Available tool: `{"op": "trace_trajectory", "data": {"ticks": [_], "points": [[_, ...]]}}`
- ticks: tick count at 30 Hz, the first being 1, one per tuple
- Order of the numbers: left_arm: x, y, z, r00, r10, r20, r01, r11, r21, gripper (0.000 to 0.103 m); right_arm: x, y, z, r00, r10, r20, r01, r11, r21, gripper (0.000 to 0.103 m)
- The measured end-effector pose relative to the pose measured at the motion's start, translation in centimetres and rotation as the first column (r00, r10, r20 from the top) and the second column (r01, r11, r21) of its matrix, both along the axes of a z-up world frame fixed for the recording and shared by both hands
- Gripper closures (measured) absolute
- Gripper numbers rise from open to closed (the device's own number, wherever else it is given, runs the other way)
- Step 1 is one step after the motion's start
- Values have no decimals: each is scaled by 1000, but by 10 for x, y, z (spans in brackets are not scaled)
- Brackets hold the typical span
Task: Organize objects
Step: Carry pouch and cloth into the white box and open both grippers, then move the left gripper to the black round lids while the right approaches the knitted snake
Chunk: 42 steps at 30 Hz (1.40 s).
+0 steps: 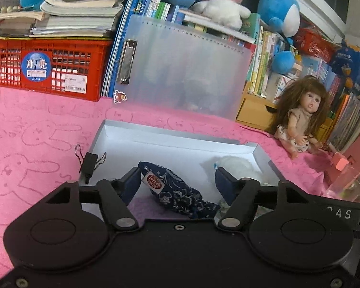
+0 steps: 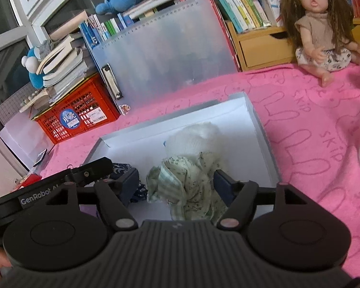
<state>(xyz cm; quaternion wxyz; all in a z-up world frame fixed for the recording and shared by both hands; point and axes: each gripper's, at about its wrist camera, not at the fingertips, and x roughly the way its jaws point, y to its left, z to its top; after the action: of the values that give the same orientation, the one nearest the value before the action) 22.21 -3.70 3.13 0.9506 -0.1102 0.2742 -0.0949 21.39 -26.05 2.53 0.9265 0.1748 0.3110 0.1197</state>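
Note:
A shallow white box (image 1: 170, 141) lies open on the pink cloth; it also shows in the right wrist view (image 2: 256, 117). My left gripper (image 1: 177, 180) is open over its near part, its fingers on either side of a navy floral pouch (image 1: 180, 192) that lies in the box. A white fluffy item (image 1: 237, 165) lies to the pouch's right. My right gripper (image 2: 175, 184) is open around a crumpled green-patterned cloth (image 2: 189, 180) in the box. The white fluffy item (image 2: 194, 136) sits just behind the cloth. The navy pouch (image 2: 122, 168) is left of it, partly hidden by the left gripper's body.
A black binder clip (image 1: 90, 163) sits at the box's left edge. A doll (image 1: 300, 117) sits at the right. A red crate (image 1: 48, 67) with stacked books, a frosted clipboard folder (image 1: 187, 67), bookshelves and plush toys stand behind. A clear glass (image 1: 348, 187) stands at the right.

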Motion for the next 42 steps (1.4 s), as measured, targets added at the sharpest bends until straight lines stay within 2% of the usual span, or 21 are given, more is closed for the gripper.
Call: {"op": "trace_trajectory", "data": {"ticks": [8,16,23,33,42], "points": [[-31,6,26,999,-22,25,21,999,24,30,-28,-8,24,999,-3,37,4,999,-41,22],[-81,8,52,995,-74,65,69,995,77,27,-65,-16,45,996,20,84,-14,998,-66,20],[-129,8,62,988,-127,89,117,987,107,24,-102,-17,54,992,44,117,-32,994,-104,18],[-178,13,50,985,-161,65,149,977,153,23,-146,-28,50,988,57,141,-37,990,-139,15],[-196,33,28,992,-129,16,126,984,127,23,-164,-34,30,991,60,121,-42,988,-146,14]]}}
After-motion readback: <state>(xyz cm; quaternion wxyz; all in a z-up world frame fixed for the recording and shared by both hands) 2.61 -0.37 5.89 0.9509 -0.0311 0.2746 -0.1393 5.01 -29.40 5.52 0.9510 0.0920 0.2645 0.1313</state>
